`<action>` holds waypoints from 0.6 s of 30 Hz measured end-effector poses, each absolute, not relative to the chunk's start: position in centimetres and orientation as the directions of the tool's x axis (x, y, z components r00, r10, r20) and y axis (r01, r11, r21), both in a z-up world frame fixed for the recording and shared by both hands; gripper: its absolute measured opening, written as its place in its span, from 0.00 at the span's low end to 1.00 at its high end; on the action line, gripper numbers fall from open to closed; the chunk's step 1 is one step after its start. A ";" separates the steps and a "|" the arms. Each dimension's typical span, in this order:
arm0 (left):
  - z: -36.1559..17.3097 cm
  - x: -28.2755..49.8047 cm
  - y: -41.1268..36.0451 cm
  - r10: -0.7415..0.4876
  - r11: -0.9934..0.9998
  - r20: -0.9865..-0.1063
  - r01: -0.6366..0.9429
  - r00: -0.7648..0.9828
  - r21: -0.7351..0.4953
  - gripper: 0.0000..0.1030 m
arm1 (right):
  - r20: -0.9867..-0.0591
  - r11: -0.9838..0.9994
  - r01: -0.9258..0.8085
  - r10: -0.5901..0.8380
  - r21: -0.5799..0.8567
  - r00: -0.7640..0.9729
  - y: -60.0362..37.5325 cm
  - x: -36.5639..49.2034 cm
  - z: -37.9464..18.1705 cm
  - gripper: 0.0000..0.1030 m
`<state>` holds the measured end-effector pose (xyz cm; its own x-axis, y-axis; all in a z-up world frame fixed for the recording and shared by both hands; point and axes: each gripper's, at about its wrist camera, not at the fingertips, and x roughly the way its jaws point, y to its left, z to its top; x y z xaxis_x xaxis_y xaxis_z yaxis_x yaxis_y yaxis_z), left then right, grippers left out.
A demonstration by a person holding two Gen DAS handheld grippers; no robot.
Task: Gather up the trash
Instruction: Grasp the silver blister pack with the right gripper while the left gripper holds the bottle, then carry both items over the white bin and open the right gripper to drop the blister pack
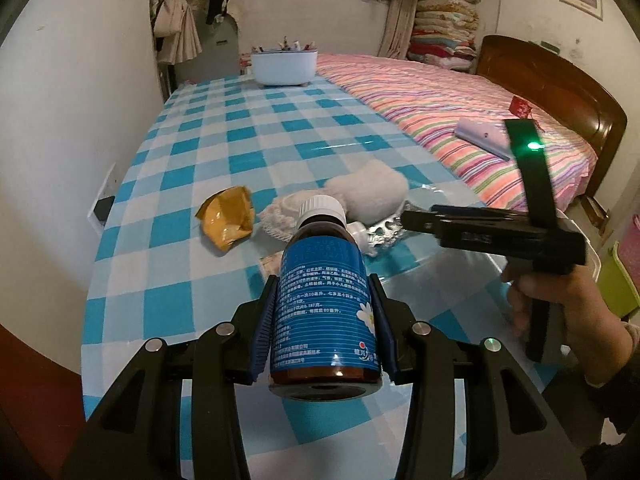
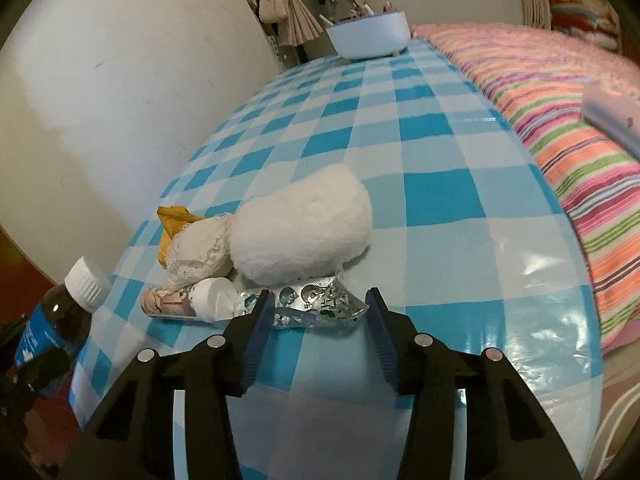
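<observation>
My left gripper (image 1: 322, 280) is shut on a brown medicine bottle (image 1: 324, 308) with a blue label and white cap, held above the checked table; the same bottle (image 2: 52, 320) shows at the left of the right wrist view. My right gripper (image 2: 318, 296) is open, its fingers on either side of a crumpled silver blister pack (image 2: 316, 300) on the table. Behind it lie a white cotton wad (image 2: 300, 228), a gauze ball (image 2: 198, 248), a small tube with a white cap (image 2: 188, 300) and a yellow wrapper (image 1: 228, 220). From the left wrist view the right gripper (image 1: 404, 220) reaches in from the right.
A blue-and-white checked cloth covers the table (image 1: 240, 128). A pale blue bin (image 1: 285, 66) stands at its far end. A bed with a striped cover (image 1: 460, 112) runs along the right side. A white wall (image 1: 80, 100) borders the left.
</observation>
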<state>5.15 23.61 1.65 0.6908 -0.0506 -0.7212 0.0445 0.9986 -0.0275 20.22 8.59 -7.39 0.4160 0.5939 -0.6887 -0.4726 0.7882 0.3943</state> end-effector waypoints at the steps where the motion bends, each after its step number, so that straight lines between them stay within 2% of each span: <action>1: 1.7 5.1 23.5 -0.056 0.998 -0.720 0.050 0.692 -0.029 0.41 | -0.688 0.789 -0.472 0.594 0.394 0.418 8.6 20.2 -7.4 0.42; 3: 1.8 5.1 23.3 -0.058 0.998 -0.716 0.053 0.696 -0.030 0.41 | -0.682 0.788 -0.470 0.597 0.398 0.423 8.5 20.2 -7.2 0.33; 6: 1.7 5.1 23.3 -0.060 0.998 -0.718 0.055 0.694 -0.031 0.41 | -0.666 0.771 -0.472 0.622 0.428 0.413 8.0 20.1 -7.0 0.28; 18: 1.1 5.8 23.0 -0.061 0.998 -0.725 0.055 0.686 -0.033 0.41 | -0.600 0.752 -0.468 0.656 0.465 0.458 5.8 19.3 -5.3 0.21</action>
